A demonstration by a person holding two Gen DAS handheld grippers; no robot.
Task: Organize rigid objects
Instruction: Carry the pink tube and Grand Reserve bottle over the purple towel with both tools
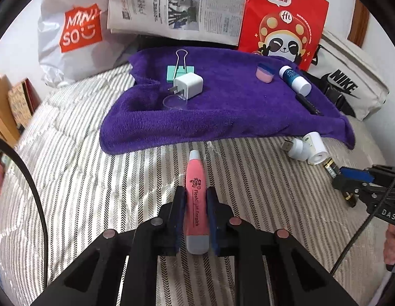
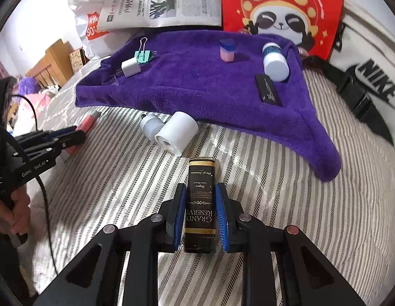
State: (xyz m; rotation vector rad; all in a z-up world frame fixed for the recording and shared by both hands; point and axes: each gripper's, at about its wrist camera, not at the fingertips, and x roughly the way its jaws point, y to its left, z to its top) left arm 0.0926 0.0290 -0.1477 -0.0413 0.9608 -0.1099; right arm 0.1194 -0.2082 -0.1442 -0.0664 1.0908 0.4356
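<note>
Both grippers are loaded, the left gripper [image 1: 195,216] clamped on a pink pen [image 1: 195,199] and the right gripper [image 2: 200,216] on a black box [image 2: 199,211] over the striped bedspread [image 1: 82,178], so next probably comes carrying each forward onto the purple towel [image 1: 223,112].

Towel [image 1: 223,117] lies on bed [image 1: 95,178]. On towel, left part: binder clip [image 1: 181,70] behind charger plug [image 1: 188,85], touching. Right part: eraser [image 1: 265,72], bottle [image 1: 294,79] just right of it. Before towel's right edge, on bed: paper roll [image 2: 177,135] beside adapter [image 2: 150,125]. Behind towel: newspaper [image 1: 177,5], shopping bag [image 1: 284,17] to its right.
</note>
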